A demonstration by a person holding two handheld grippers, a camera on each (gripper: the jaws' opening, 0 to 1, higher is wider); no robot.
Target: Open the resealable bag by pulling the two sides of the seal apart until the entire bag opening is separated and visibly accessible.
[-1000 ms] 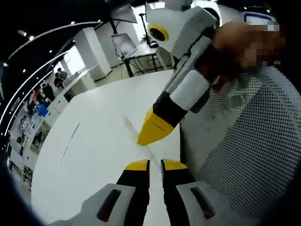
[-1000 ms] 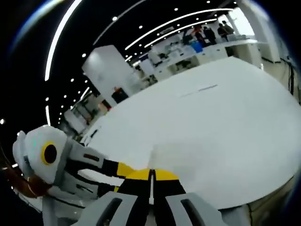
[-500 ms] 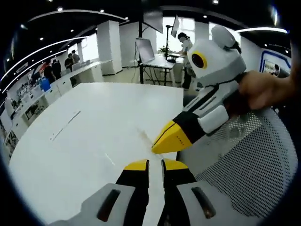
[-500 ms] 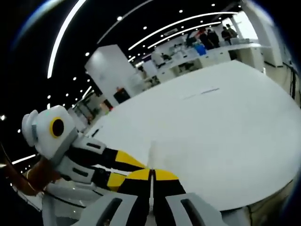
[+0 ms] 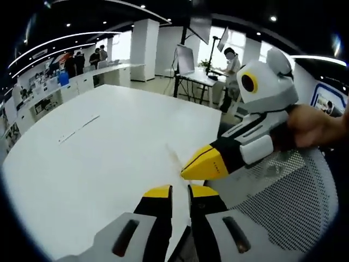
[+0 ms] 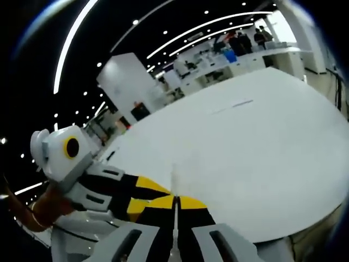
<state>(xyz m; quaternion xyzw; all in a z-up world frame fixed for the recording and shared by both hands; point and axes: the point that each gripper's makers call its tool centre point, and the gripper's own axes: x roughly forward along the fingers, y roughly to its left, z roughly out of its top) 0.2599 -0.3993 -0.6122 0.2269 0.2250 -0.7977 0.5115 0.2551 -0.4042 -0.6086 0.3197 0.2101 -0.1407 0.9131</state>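
Two hand-held grippers sit close over the white worktop (image 5: 98,158). Left hand-held gripper (image 5: 180,190): jaws nearly shut on a thin clear edge, prob. the resealable bag (image 5: 173,158). Right hand-held gripper (image 6: 175,201): clenched on the bag's edge. Vs 1 s ago, grippers have drawn slightly apart. Seal sepn not confirmable; film too faint. Opening not yet visibly accessible.
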